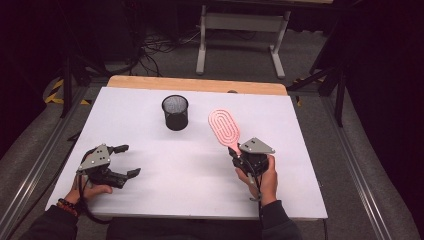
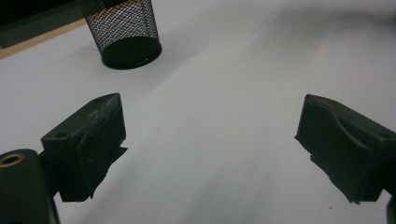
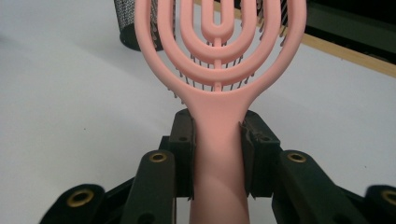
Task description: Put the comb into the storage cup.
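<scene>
A pink vented hairbrush [image 1: 225,128] is lifted off the white table, its oval head slanting up and left toward the back. My right gripper [image 1: 236,151] is shut on its handle; in the right gripper view the two black pads [image 3: 184,140] press both sides of the pink handle [image 3: 218,154]. A black mesh cup [image 1: 175,112] stands upright at the table's back centre, seen also at the top left of the left gripper view [image 2: 123,32]. My left gripper [image 1: 127,161] rests at the front left, open, with bare table between its fingers [image 2: 93,140].
The white table top [image 1: 150,195] sits over a wooden board whose strip [image 1: 197,84] shows along the back edge. A grey metal stand [image 1: 242,37] and cables lie on the floor beyond. The person's hands hold both grippers near the front edge.
</scene>
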`<action>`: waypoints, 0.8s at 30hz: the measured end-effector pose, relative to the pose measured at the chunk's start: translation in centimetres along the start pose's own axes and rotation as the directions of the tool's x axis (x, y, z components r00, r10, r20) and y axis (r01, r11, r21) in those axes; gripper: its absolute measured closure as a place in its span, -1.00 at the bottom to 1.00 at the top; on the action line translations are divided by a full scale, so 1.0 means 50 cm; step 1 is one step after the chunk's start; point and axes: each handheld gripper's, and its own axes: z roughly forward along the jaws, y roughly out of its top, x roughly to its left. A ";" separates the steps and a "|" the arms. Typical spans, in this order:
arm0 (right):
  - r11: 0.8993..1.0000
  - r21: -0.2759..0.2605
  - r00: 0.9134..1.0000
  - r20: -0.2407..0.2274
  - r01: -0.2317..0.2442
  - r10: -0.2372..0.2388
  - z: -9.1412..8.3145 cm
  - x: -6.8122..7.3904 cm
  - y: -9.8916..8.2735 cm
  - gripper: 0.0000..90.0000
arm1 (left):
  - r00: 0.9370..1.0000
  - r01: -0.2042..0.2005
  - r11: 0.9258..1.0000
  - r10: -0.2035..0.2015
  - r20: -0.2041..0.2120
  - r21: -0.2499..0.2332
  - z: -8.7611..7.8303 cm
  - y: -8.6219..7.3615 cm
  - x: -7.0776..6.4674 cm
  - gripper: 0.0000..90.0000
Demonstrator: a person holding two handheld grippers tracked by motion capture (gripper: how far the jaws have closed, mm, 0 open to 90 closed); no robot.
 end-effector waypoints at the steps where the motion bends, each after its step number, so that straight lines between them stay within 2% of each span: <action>1: 1.000 -0.012 1.000 0.003 0.000 0.000 -0.002 0.000 0.000 0.53 | 1.000 0.005 1.000 -0.005 -0.001 0.007 0.000 0.000 0.001 -0.81; 4: 0.999 -0.049 1.000 0.009 0.017 -0.016 -0.011 0.000 0.003 0.53 | 1.000 0.019 0.999 -0.019 0.000 0.032 0.003 -0.004 0.006 -0.82; 10: 0.994 -0.108 1.000 0.028 0.014 -0.011 -0.024 0.001 0.005 0.53 | 1.000 0.021 0.999 -0.021 -0.002 0.037 0.005 -0.003 0.006 -0.81; 14: 0.991 -0.128 0.999 0.036 0.021 -0.017 -0.028 0.002 0.006 0.53 | 0.999 0.031 0.999 -0.031 0.005 0.039 0.006 -0.001 0.006 -0.82; 18: 0.985 -0.168 0.998 0.053 0.023 -0.014 -0.034 0.003 0.007 0.53 | 0.999 0.041 0.999 -0.041 0.016 0.028 0.009 0.006 0.008 -0.87; 22: 0.982 -0.185 0.999 0.053 0.024 -0.014 -0.035 0.006 0.007 0.53 | 0.998 0.048 0.999 -0.048 0.036 0.006 0.013 0.023 0.007 -0.88; 24: 0.980 -0.195 0.998 0.057 0.034 -0.023 -0.034 0.012 0.008 0.53 | 0.997 0.058 0.998 -0.058 0.058 -0.002 0.017 0.037 0.007 -0.88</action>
